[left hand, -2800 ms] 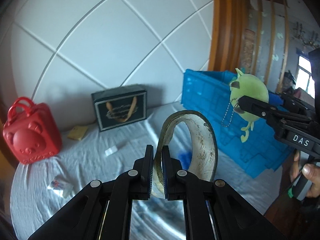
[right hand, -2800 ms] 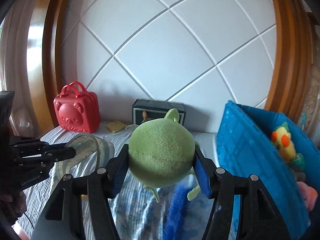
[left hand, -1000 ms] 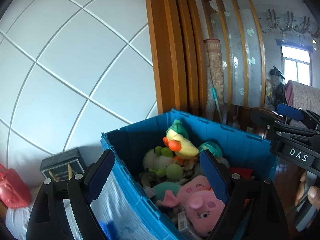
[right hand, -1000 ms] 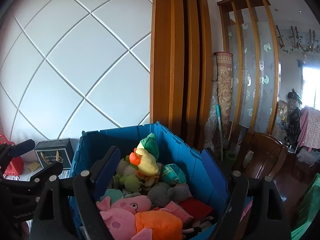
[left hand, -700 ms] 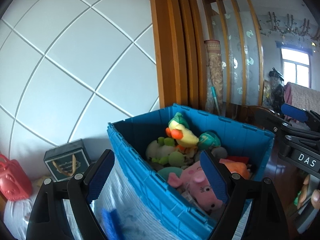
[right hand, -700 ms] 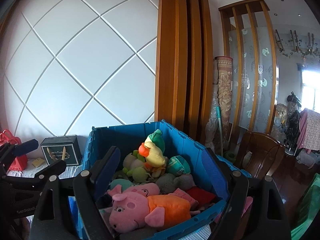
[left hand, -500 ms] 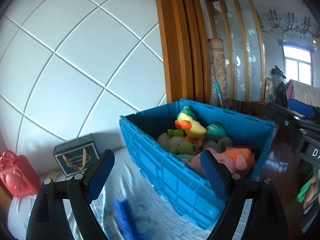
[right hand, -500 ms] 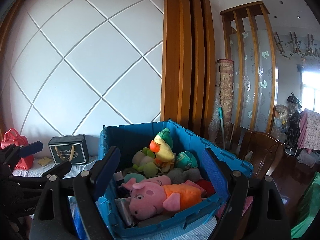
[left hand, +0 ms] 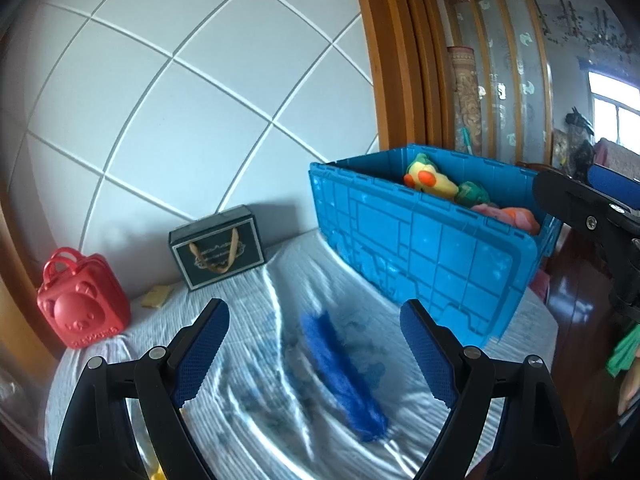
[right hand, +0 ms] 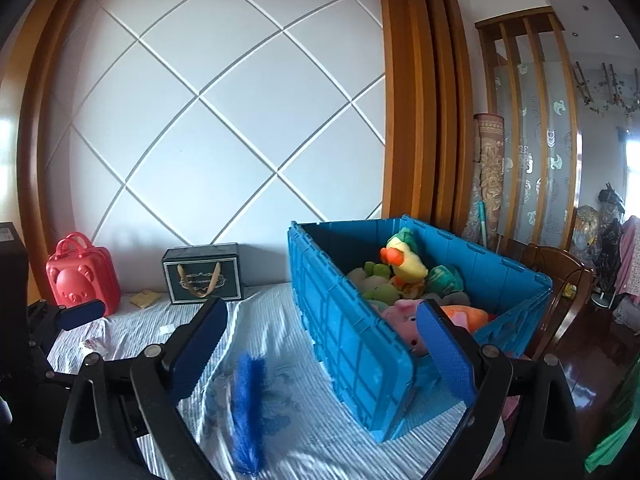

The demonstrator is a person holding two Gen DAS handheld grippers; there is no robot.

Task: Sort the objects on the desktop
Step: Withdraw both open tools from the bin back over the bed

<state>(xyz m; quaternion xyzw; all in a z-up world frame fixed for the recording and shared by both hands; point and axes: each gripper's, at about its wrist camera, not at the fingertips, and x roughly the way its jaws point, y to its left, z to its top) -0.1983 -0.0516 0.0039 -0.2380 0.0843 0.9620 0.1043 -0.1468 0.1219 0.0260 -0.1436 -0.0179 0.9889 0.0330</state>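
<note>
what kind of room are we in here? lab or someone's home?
Most likely a lived-in home, not a lab: a padded wall panel behind a cloth-covered table, a blue crate full of plush toys, and a wooden chair on dark wood flooring.

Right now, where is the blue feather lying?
In both wrist views the blue feather lies on the striped cloth, near its front edge, left of the blue crate and nearer than the dark gift box.
</note>
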